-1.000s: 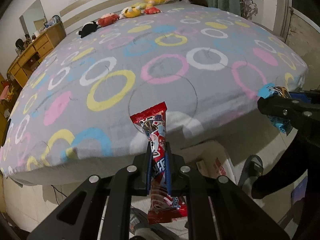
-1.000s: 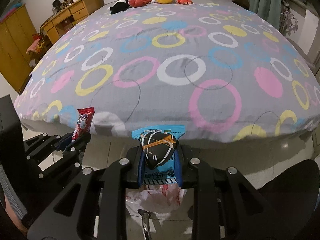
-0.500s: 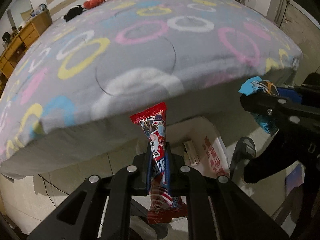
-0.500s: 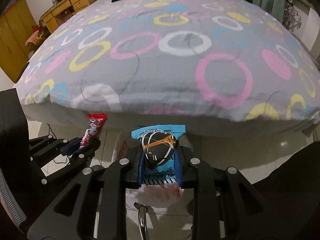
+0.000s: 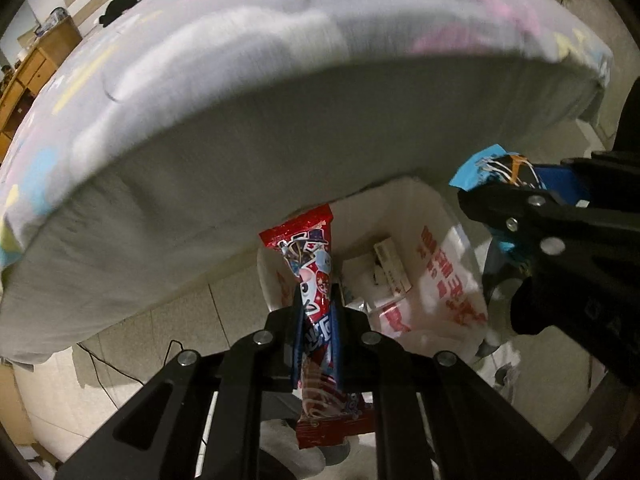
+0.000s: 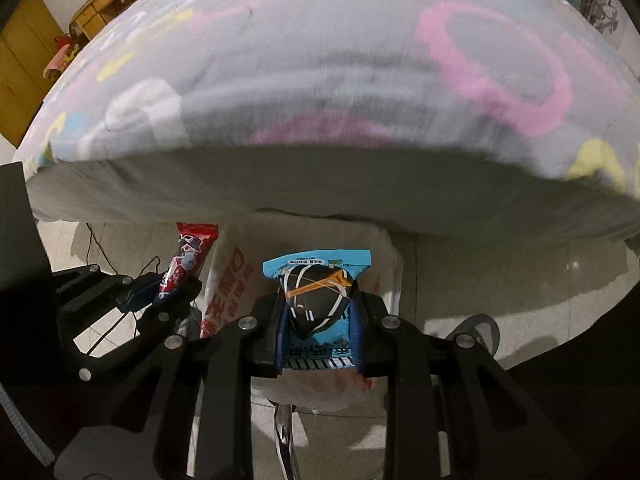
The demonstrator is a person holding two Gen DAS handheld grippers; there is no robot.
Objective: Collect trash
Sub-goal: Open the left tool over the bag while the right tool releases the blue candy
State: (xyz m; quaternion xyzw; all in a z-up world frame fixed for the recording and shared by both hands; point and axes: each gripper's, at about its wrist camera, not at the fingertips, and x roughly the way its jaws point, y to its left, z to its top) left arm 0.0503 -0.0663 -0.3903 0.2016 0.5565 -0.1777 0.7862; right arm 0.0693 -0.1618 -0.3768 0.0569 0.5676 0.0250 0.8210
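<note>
The left gripper (image 5: 316, 320) is clamped on one red snack wrapper (image 5: 310, 264). Beside it, the right gripper (image 6: 318, 320) is clamped on one blue snack packet (image 6: 316, 280). Just below and ahead of both sits one white plastic bag (image 5: 436, 264), open beside the bed (image 5: 240, 120). The step appears to be delivery; next, each gripper likely releases over the bag's mouth.

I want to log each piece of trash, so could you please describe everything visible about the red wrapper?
The red wrapper is a long, narrow, glossy plastic packet with crimped ends and cartoon figures printed in blue and white. It stands roughly upright, pinched around its middle between the shut fingers of the left gripper, both ends sticking out. It hangs over the open white plastic bag beside the bed, touching nothing else.
</note>
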